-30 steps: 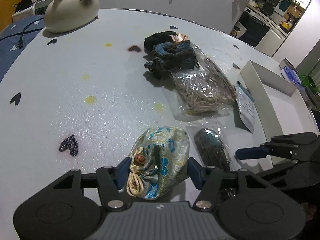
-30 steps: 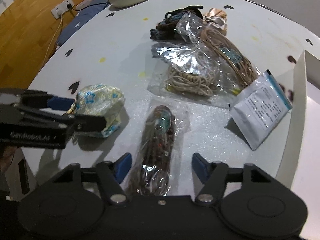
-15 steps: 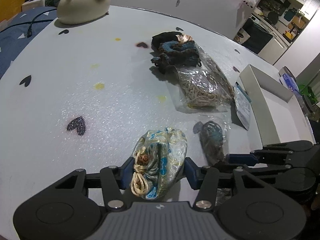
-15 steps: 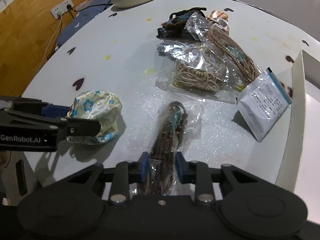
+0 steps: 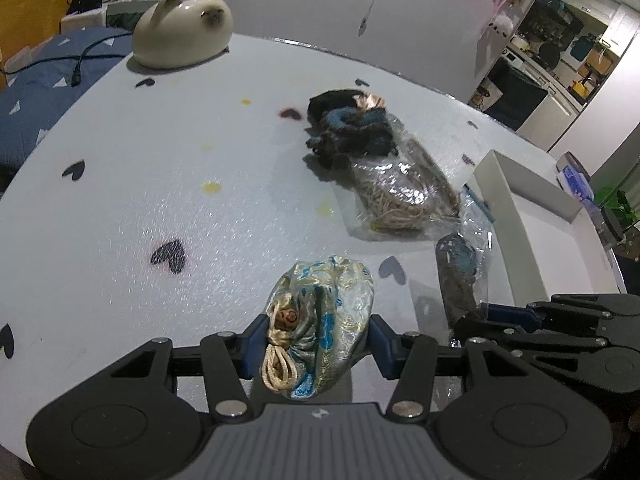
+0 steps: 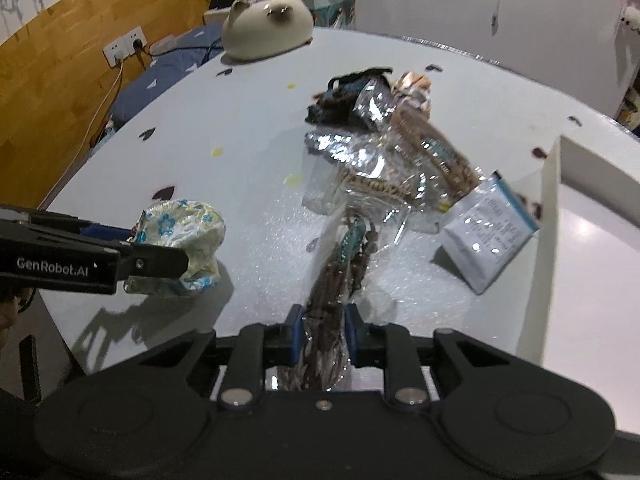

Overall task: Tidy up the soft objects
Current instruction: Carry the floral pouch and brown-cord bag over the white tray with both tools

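Both grippers are loaded. The left gripper (image 5: 316, 340) has its fingers closed partway onto a silk pouch (image 5: 320, 320) with blue flowers and a knotted cord; the pouch bulges between the pads and, in the right wrist view (image 6: 180, 240), hangs clear of the counter (image 5: 160, 200) above its own shadow. The right gripper (image 6: 320, 336) has its fingers pinched nearly together on the near end of a bag of dark beads (image 6: 340, 268). The bag's long axis runs straight away from the fingers toward 12 o'clock, its far end tilting up into the clutter.

That clutter sits at about 12 to 1 o'clock from the right gripper: a bag of pale cord (image 6: 372, 184), dark knitted pieces (image 6: 340, 96) behind it, and a white sachet (image 6: 488, 236) leaning against the wall of a white box (image 6: 548, 240).

The relation that matters is the box. It lies at 2 to 3 o'clock from the right gripper, near it, with its open inside just past the wall. From the left gripper it is further off, at about 2 o'clock (image 5: 516, 232), with the right gripper (image 5: 520, 316) between the two. So the bead bag looks the likelier thing to go in first, and it would probably need lifting enough for its dangling far end to clear the wall and the sachet.

A ceramic cat (image 5: 184, 32) sits at the far edge of the counter, well apart from all this.
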